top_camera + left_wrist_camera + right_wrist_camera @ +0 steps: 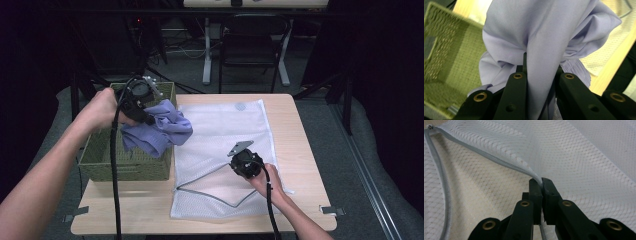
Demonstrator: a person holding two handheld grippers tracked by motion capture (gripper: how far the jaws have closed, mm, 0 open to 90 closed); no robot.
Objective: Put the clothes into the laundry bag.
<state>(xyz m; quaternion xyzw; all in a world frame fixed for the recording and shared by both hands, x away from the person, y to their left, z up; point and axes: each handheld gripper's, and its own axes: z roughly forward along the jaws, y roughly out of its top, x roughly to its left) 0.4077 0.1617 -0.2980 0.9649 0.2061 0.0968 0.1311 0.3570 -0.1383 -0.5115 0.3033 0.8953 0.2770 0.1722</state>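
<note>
Room: we see a dark space beyond the table (295,130), with a black chair (250,40) and white legs of another table (207,50) at the back; grey floor on either side.
Surface: we work on a pale wood-look tabletop, rectangular with rounded corners.
Basket (100,160): at our left, olive green, woven, boxy, sitting on the table's left edge.
Left gripper (142,107): we hold it above the basket's right rim, jaws pinching the cloth.
Cloth (162,130): lilac, smooth and soft, bunched in folds, hanging from the left jaws over the basket's right side, next to the bag.
Bag (220,125): white mesh, flat, rectangular, with a grey zipper (486,157) edge; it lies mid-table.
Right gripper (541,182): jaws pressed together on the bag's zippered edge, lifting it off the lower layer.
</note>
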